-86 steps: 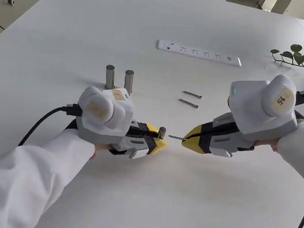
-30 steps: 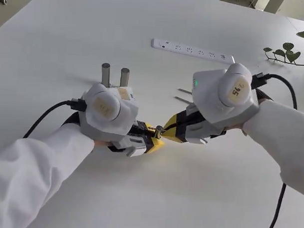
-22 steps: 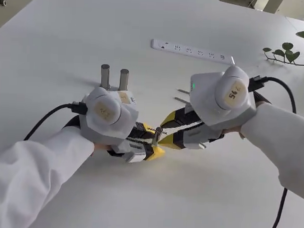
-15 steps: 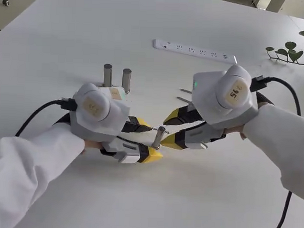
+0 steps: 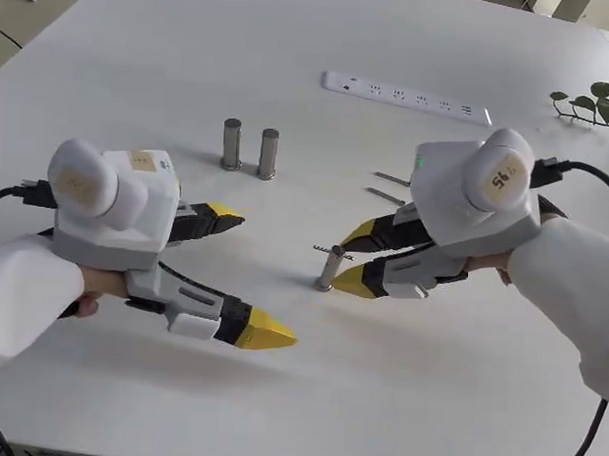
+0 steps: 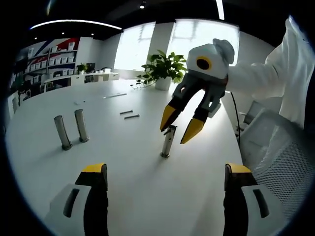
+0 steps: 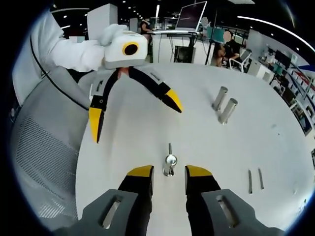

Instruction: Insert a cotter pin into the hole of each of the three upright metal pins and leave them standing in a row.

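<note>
One metal pin [image 5: 327, 272] stands upright on the white table with a cotter pin [image 5: 332, 251] through its top. My right gripper [image 5: 348, 260] is open just right of it, its jaws a little apart; the metal pin [image 7: 170, 162] sits right at the tips of that gripper [image 7: 169, 171]. My left gripper [image 5: 248, 276] is open wide and well left of the pin, holding nothing. In the left gripper view the pin [image 6: 168, 141] stands ahead of the left gripper [image 6: 165, 168], with the right gripper [image 6: 180, 124] over it. Two more metal pins [image 5: 231, 143] [image 5: 268, 153] stand side by side behind.
Two loose cotter pins [image 5: 391, 178] [image 5: 384, 196] lie on the table behind the right gripper. A white power strip [image 5: 407, 97] lies farther back, and a plant sprig [image 5: 589, 103] is at the far right. Cables trail from both grippers.
The right gripper pushed the cotter pin into the metal pin and let go. The left gripper released the pin, opened wide and drew back left; the pin now stands alone.
</note>
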`<action>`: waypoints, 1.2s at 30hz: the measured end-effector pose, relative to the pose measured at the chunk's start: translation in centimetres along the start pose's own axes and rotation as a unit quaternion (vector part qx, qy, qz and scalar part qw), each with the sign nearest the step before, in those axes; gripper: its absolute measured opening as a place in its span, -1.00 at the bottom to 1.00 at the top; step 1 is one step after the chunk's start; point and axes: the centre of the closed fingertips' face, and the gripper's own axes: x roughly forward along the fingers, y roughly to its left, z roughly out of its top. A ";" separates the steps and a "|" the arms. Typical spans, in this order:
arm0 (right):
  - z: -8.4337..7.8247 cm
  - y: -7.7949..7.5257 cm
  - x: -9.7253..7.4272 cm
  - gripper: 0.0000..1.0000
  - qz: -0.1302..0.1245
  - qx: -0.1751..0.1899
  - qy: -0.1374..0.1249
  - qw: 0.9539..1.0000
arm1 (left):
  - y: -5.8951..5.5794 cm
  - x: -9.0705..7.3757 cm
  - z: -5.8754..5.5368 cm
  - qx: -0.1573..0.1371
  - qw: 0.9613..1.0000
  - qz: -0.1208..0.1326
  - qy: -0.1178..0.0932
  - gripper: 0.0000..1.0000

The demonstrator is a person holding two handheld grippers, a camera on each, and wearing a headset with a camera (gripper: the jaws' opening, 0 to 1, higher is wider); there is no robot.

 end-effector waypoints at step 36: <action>0.0 -0.6 1.7 -0.92 0.026 -0.020 0.007 0.999 | -0.9 -0.7 0.4 -0.028 0.999 -0.017 -0.008 0.98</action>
